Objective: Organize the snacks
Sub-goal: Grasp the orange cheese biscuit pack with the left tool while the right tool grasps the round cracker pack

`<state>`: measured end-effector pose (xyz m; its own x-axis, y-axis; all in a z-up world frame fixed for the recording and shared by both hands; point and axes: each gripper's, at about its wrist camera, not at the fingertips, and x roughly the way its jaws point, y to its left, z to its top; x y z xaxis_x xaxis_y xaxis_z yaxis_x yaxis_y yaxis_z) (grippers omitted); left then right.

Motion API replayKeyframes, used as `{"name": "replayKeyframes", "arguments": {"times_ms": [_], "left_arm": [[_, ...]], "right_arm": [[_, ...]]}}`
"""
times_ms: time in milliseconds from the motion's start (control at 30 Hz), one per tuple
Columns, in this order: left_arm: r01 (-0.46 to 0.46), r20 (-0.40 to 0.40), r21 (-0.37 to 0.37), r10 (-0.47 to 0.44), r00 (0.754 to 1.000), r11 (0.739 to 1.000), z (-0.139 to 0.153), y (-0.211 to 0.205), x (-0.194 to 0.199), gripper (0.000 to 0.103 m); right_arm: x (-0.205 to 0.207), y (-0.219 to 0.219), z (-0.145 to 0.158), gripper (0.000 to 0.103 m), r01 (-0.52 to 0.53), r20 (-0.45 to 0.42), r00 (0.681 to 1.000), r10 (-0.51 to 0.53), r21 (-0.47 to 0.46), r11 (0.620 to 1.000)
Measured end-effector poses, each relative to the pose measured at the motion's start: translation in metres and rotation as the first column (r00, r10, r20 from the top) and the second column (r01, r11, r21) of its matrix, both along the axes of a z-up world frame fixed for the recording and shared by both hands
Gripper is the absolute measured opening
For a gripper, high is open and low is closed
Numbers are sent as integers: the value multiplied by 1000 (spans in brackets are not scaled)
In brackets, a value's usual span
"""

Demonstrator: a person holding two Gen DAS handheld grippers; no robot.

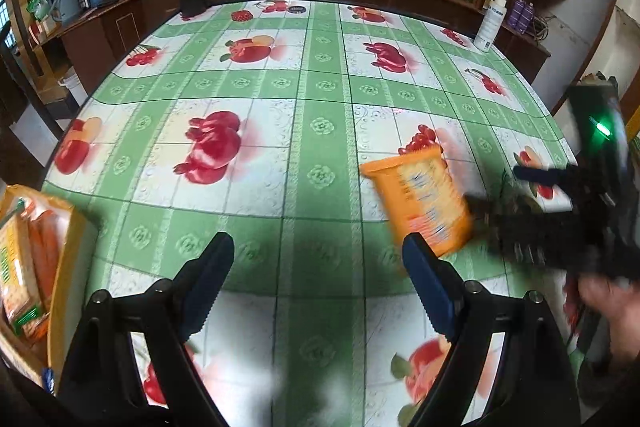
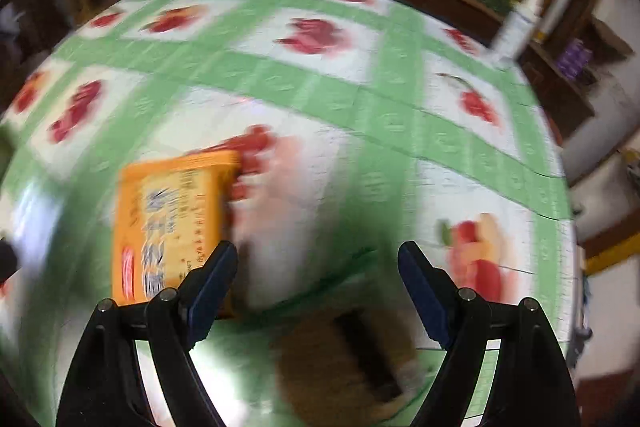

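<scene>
- Looking along the left tongs (image 1: pixel 318 269), both fingers stand spread wide with nothing between them, hanging over a bare stretch of the worktop (image 1: pixel 280 131) and its green fruit-print cloth.
- An orange snack packet (image 1: pixel 420 203) lies flat on the worktop, ahead and to the right of these tongs; its near corner sits just behind the right finger in this view.
- Beside that packet the right tongs (image 1: pixel 496 199) show as a dark blur, with a hand (image 1: pixel 612 311) behind them.
- At the left edge a yellow tray (image 1: pixel 68 259) holds other packets, probably where the snacks belong.
- A white spray bottle (image 1: pixel 490 23) stands at the far right corner, well apart.
- Seen from the right wrist, the right tongs (image 2: pixel 318 269) are also spread and empty; the picture is smeared.
- The packet (image 2: pixel 172 223) lies to the left of the gap, its lower edge hidden behind the left finger.
- To do the pickup well, I judge the right tongs should shift left until the packet sits centred between the fingers, settle low, then close across its short width; a thin flat packet could slip if nipped at a corner.
</scene>
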<state>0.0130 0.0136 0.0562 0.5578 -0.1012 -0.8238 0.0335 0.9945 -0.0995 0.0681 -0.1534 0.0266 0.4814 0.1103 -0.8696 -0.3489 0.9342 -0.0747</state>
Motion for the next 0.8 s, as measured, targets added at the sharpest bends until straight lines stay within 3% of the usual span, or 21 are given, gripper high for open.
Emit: {"name": "replayKeyframes", "arguments": {"times_ms": [167,267,367,433,500,700,733,800], "left_arm": [[25,-18,-8,-25,1000,1000,-4,-14,21,86],[60,-26,-2,-60,998,998,-8,-25,29,86],[115,-48,-38,-116,992,993,-13,-38,35,86],[137,-66,-43,-139,988,990,-16,-46,39,86],[153,-69,-34,-155,985,988,-18,-55,42,86],[189,-92,-8,-189,978,982,-28,-75,47,86],[193,-98,0,-193,976,981,-30,-77,47,86],[194,-97,15,-192,977,981,-32,-79,47,87]], "right_arm": [[-25,-31,23,83,91,71,993,-94,40,995],[-41,-67,33,84,160,65,983,-171,140,977],[-53,-104,39,88,240,35,965,-261,287,927],[-59,-120,37,90,301,-15,947,-321,390,870],[-65,-124,30,93,332,-65,938,-340,444,832],[-73,-117,4,93,410,-133,910,-394,444,797],[-72,-117,4,93,415,-126,907,-402,425,805],[-67,-108,10,93,378,-71,923,-378,342,860]]}}
